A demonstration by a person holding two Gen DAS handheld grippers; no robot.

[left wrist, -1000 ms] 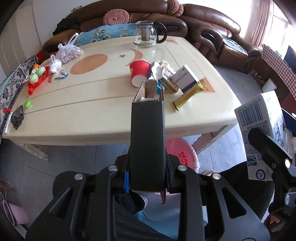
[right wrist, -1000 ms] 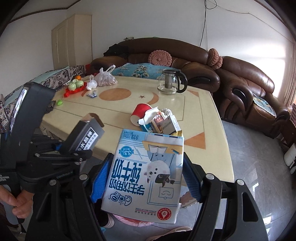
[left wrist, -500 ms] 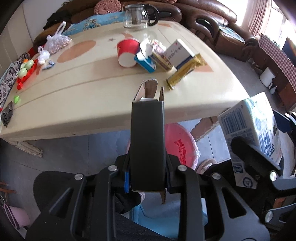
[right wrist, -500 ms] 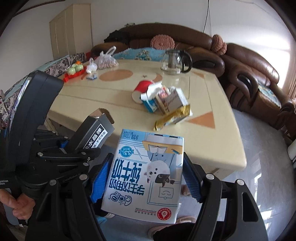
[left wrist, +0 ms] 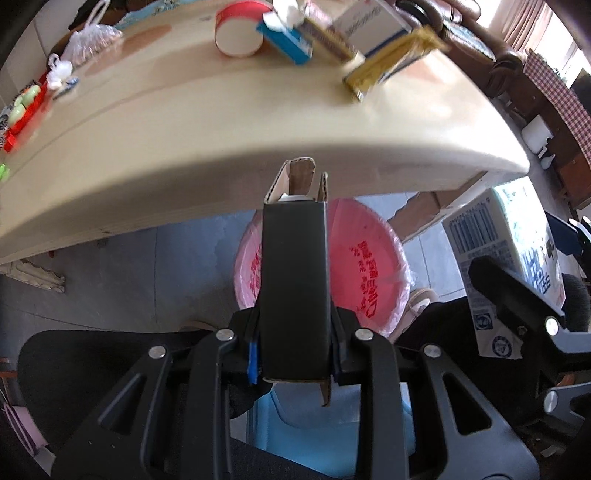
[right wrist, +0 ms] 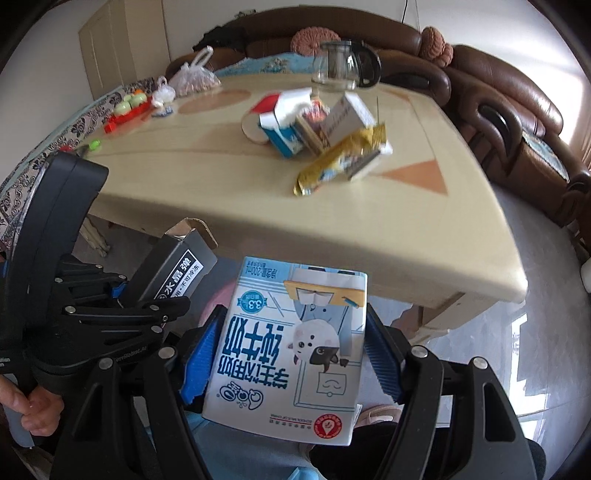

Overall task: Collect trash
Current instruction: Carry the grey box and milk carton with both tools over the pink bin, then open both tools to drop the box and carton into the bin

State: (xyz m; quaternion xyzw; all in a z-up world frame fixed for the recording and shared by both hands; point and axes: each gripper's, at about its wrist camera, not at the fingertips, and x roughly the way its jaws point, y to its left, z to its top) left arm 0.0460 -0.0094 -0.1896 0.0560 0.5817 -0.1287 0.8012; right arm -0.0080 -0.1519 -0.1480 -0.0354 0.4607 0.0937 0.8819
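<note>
My left gripper (left wrist: 293,350) is shut on a tall black carton (left wrist: 295,280) with its top flaps open, held above a pink-lined trash bin (left wrist: 365,269) under the table edge. My right gripper (right wrist: 291,365) is shut on a white and blue milk carton (right wrist: 291,350); the same milk carton (left wrist: 506,254) shows at the right of the left wrist view. The black carton (right wrist: 173,269) and the left gripper (right wrist: 122,314) appear at the left of the right wrist view. More trash lies on the table: a red paper cup (left wrist: 240,33), small boxes (right wrist: 317,125) and a gold wrapper (right wrist: 340,162).
The cream table (left wrist: 184,140) overhangs the bin. A glass teapot (right wrist: 343,66), plastic bags (right wrist: 194,77) and a red tray (right wrist: 127,110) stand at its far side. Brown sofas (right wrist: 498,107) ring the table. A hand (right wrist: 29,406) grips the left handle.
Both grippers have dropped and tipped downward with their cartons; the table edge has risen in view and the pink bin below has come into sight.
</note>
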